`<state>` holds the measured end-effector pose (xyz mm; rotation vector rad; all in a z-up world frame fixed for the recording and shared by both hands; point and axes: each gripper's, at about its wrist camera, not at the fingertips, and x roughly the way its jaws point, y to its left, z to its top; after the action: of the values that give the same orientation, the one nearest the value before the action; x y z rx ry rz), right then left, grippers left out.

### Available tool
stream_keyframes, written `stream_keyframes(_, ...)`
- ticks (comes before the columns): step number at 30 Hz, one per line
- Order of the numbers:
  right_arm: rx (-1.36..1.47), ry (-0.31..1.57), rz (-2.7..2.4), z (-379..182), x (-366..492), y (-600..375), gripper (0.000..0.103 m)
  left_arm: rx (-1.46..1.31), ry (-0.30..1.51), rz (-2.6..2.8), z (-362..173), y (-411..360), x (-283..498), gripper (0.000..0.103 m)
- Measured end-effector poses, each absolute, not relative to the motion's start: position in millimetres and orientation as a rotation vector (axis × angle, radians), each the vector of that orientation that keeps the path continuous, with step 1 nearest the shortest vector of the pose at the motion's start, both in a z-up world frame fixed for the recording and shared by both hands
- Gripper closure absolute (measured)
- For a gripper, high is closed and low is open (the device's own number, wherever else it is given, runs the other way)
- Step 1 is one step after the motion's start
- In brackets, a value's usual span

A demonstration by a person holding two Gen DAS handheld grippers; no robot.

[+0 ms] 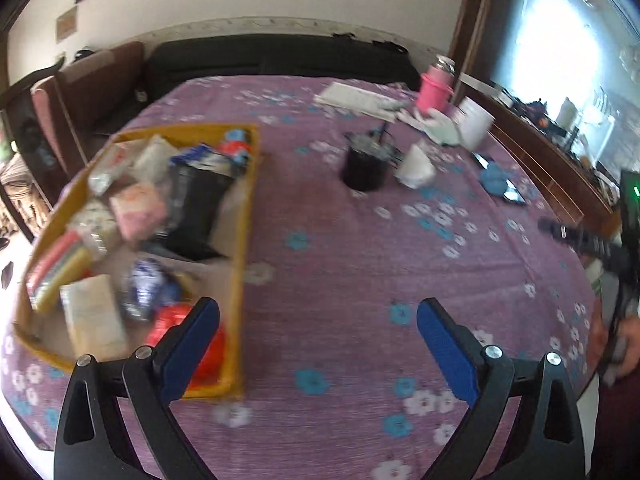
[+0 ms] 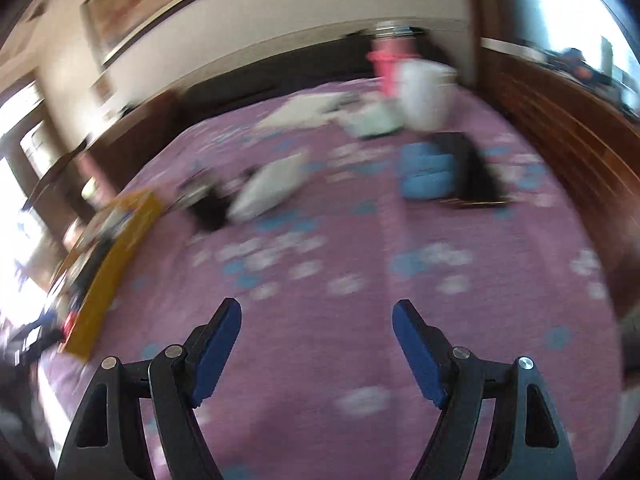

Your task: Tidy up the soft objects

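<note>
A yellow tray (image 1: 245, 216) on the purple flowered tablecloth holds several soft packets, among them a black pouch (image 1: 196, 208), a pink packet (image 1: 138, 210), a beige packet (image 1: 94, 316) and a red one (image 1: 170, 322). My left gripper (image 1: 318, 316) is open and empty, just right of the tray's near corner. A white soft packet (image 1: 416, 166) lies mid-table, also in the right wrist view (image 2: 270, 188). A blue soft object (image 2: 428, 176) lies further right. My right gripper (image 2: 316, 318) is open and empty above bare cloth. The tray (image 2: 108, 276) shows at its left. The right view is blurred.
A black cup (image 1: 366, 168) stands mid-table. At the far right are a white mug (image 1: 476, 122), a pink container (image 1: 434, 90), papers (image 1: 356, 98) and a dark phone (image 1: 514, 196). A dark sofa and a chair stand beyond the table. A wooden sideboard runs along the right.
</note>
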<state>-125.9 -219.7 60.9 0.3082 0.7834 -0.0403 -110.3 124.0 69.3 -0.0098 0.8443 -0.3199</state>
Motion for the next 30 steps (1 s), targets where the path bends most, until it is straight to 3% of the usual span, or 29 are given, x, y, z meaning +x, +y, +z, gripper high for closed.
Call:
stream_keyframes(5,0.352,0.766,-0.119,63.3,-93.8,-253.1,0.020,0.009,0.877,-0.324,59.0,111.8,-106.5,0.004)
stream_keyframes(12,0.391,0.833,0.034,55.7,-6.3,-198.7,0.020,-0.039,0.917,-0.309,55.6,116.8,-101.8,0.004)
stream_keyframes(15,0.395,0.862,0.051,51.0,33.7,-175.2,0.027,-0.031,0.920,-0.303,55.6,117.4,-103.4,0.004)
stream_keyframes(18,0.473,0.902,0.073,40.4,63.0,-165.6,0.028,-0.029,0.921,-0.299,55.9,119.4,-104.4,0.004)
stream_keyframes(19,0.501,0.926,0.079,34.2,71.3,-164.2,0.031,-0.030,0.920,-0.295,56.1,121.2,-104.4,0.004)
stream_keyframes(20,0.520,0.948,0.092,27.3,76.7,-164.6,0.046,-0.032,0.921,-0.293,56.3,122.7,-104.4,0.004)
stream_keyframes(21,0.542,0.979,0.118,20.8,80.7,-164.8,0.072,-0.035,0.922,-0.290,56.3,124.7,-104.1,0.004)
stream_keyframes(22,0.565,1.011,0.146,13.1,79.7,-165.4,0.077,-0.041,0.920,-0.289,56.2,127.2,-103.8,0.004)
stream_keyframes(26,0.576,1.038,0.254,7.0,50.6,-167.0,0.084,-0.062,0.924,-0.287,52.7,132.2,-99.4,0.004)
stream_keyframes(30,0.484,1.072,0.579,25.9,-4.9,-147.0,0.084,-0.060,0.933,-0.294,48.4,127.9,-94.7,0.004)
